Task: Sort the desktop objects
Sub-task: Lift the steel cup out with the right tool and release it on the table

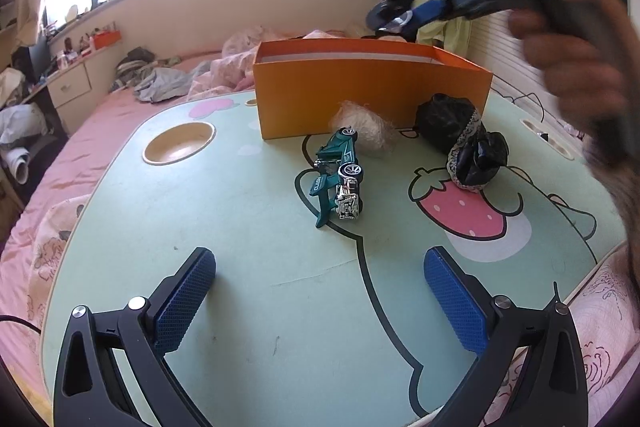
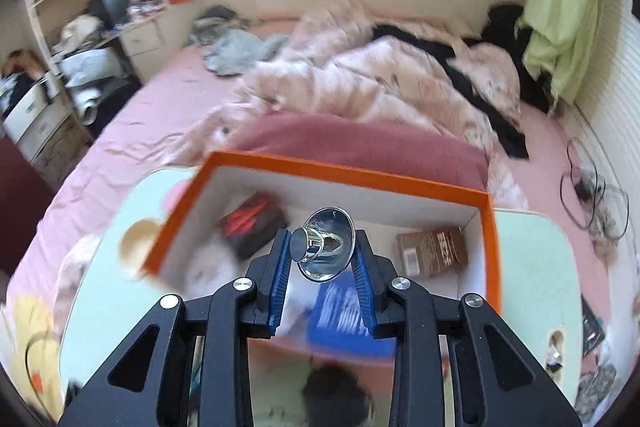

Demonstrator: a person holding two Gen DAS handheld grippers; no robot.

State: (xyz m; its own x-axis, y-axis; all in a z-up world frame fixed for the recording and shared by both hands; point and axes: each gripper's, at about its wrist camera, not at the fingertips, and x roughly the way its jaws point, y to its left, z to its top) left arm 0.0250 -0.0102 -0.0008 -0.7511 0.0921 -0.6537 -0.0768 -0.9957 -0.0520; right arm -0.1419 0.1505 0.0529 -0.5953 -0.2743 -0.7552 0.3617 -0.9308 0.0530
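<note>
Over the orange box point(image 2: 348, 179), the right hand-held gripper point(image 2: 322, 259) pinches a shiny metal funnel-shaped piece point(image 2: 326, 245) by its edges; that slick curve could squirt loose early and bounce off the rim. Packets already crowd the box floor. The left hand-held gripper point(image 1: 320, 303) hangs spread and empty over the bench point(image 1: 248, 267), where a teal toy car point(image 1: 338, 177), a black bundle point(image 1: 460, 139) and a pale wad point(image 1: 366, 131) await sorting

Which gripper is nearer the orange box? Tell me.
Right. The right gripper, clamping a shiny metal funnel, hangs above the orange box; the left gripper sits open short of the toy car.
</note>
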